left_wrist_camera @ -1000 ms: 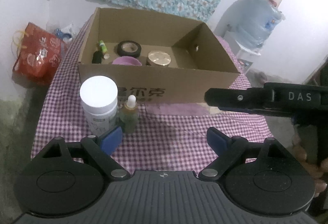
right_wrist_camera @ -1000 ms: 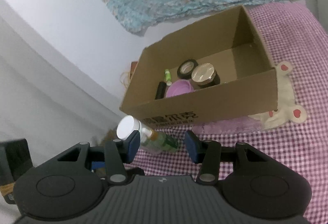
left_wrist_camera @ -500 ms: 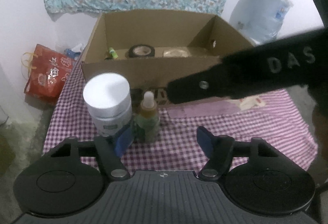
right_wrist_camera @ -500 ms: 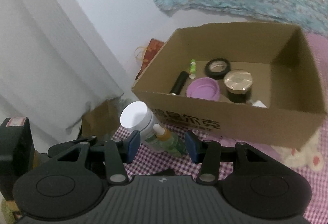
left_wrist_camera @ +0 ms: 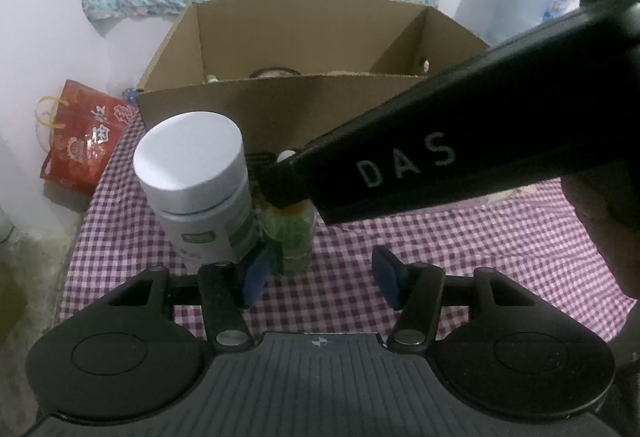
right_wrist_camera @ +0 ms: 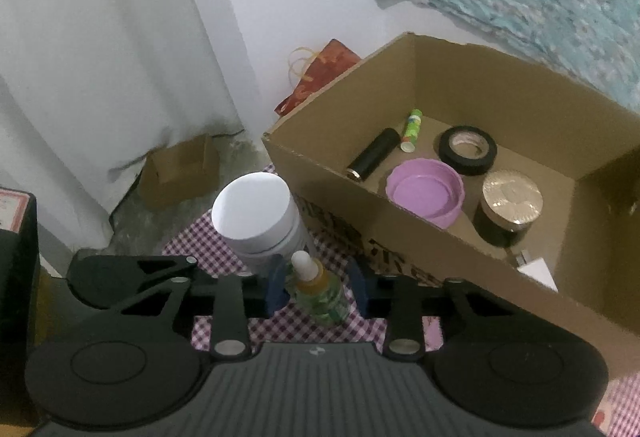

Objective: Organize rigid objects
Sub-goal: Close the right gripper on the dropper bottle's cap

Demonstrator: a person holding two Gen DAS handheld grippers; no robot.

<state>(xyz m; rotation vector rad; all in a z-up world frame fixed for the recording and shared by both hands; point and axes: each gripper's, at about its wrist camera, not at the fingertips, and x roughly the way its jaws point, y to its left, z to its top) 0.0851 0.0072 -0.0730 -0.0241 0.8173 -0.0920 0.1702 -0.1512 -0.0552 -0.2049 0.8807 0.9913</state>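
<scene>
Beside the box point(right_wrist_camera: 400, 237), the upright dropper bottle point(right_wrist_camera: 320, 293) stood between the right claw's point(right_wrist_camera: 316, 287) closing pads, not yet gripped; the left claw point(left_wrist_camera: 320, 275) was closing on nothing.

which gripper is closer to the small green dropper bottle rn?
Right. The right gripper straddles the small green dropper bottle, fingers closing on either side, not clearly touching. The left gripper sits just short of it, fingers closing with nothing between.
</scene>
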